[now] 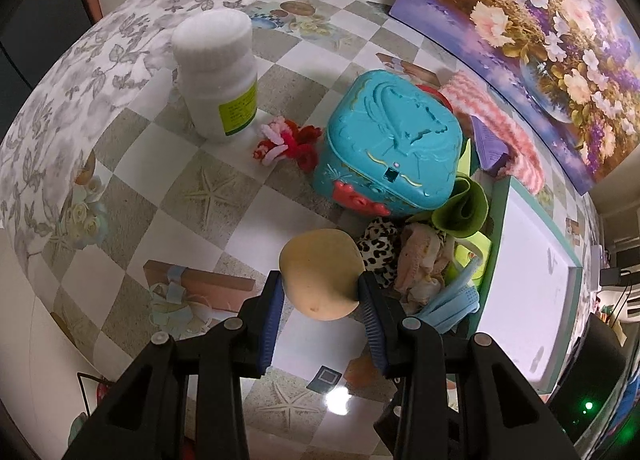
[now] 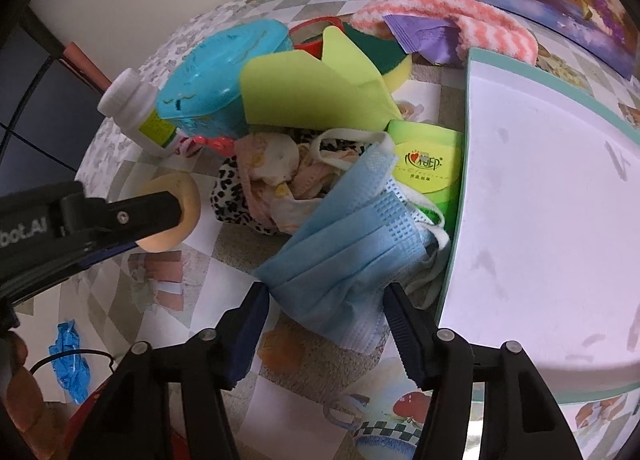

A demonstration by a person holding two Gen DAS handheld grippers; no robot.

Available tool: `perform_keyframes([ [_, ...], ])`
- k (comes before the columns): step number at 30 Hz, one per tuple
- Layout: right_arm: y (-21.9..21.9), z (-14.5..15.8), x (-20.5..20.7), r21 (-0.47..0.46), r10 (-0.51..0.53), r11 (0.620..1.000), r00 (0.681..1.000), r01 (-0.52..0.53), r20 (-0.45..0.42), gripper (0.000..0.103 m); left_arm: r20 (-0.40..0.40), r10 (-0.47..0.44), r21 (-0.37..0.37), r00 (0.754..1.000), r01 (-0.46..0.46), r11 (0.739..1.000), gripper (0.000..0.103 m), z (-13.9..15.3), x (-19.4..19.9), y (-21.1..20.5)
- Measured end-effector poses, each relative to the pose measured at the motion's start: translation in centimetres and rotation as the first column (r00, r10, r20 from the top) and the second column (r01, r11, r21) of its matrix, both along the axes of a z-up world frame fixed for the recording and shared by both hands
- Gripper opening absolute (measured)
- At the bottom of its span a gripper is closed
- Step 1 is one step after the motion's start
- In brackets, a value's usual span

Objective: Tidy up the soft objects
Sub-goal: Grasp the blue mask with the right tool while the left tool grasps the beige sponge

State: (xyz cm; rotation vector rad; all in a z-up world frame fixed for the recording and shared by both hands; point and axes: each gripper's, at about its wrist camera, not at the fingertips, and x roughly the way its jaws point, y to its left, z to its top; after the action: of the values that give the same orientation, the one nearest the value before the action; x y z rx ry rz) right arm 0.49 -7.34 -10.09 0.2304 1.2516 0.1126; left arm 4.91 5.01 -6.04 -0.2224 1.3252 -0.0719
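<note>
My left gripper (image 1: 320,292) is shut on a tan round puff (image 1: 320,274), pinched between its blue pads just above the checkered tablecloth. The right wrist view shows the same puff (image 2: 176,204) behind one of that gripper's black fingers (image 2: 144,212). My right gripper (image 2: 324,300) stands open over a blue face mask (image 2: 344,244), and the mask's near end lies between the fingers. The mask tops a heap of soft things: a leopard-print cloth (image 2: 228,196), pale pink cloth (image 2: 272,168) and a green foam sheet (image 2: 316,88).
A white tray with a teal rim (image 2: 540,220) lies right of the heap. A teal box (image 1: 392,148), a white bottle (image 1: 218,72) and a red-pink fuzzy piece (image 1: 288,144) stand further back. A pink striped towel (image 2: 440,12) and a purple packet (image 2: 428,36) lie below a flower painting (image 1: 540,40).
</note>
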Motion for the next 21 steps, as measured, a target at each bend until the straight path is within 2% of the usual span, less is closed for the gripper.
perform_keyframes([
  [2, -0.1, -0.2, 0.2, -0.003, 0.0, 1.0, 1.0, 0.0, -0.001, 0.061, -0.004, 0.0, 0.001, 1.0, 0.0, 1.0, 0.04, -0.1, 0.0, -0.1],
  [6, -0.3, -0.4, 0.4, -0.015, -0.012, 1.0, 1.0, 0.012, -0.004, 0.048, -0.012, 0.001, 0.001, 1.0, -0.001, 1.0, 0.04, -0.3, 0.1, -0.2],
  [8, -0.3, -0.5, 0.5, -0.019, -0.017, 1.0, 1.0, 0.017, -0.005, 0.035, -0.014, -0.002, 0.001, 1.0, 0.002, 1.0, 0.04, -0.4, 0.2, -0.3],
  [11, -0.5, -0.1, 0.0, -0.027, -0.011, 1.0, 1.0, 0.011, 0.002, 0.029, -0.013, -0.002, -0.002, 1.0, 0.002, 1.0, 0.04, -0.3, 0.2, -0.2],
  [21, -1.6, 1.6, -1.3, 0.01, -0.024, 1.0, 0.999, 0.024, 0.034, 0.025, 0.018, 0.003, -0.029, 1.0, -0.002, 1.0, 0.04, 0.7, 0.1, -0.1],
])
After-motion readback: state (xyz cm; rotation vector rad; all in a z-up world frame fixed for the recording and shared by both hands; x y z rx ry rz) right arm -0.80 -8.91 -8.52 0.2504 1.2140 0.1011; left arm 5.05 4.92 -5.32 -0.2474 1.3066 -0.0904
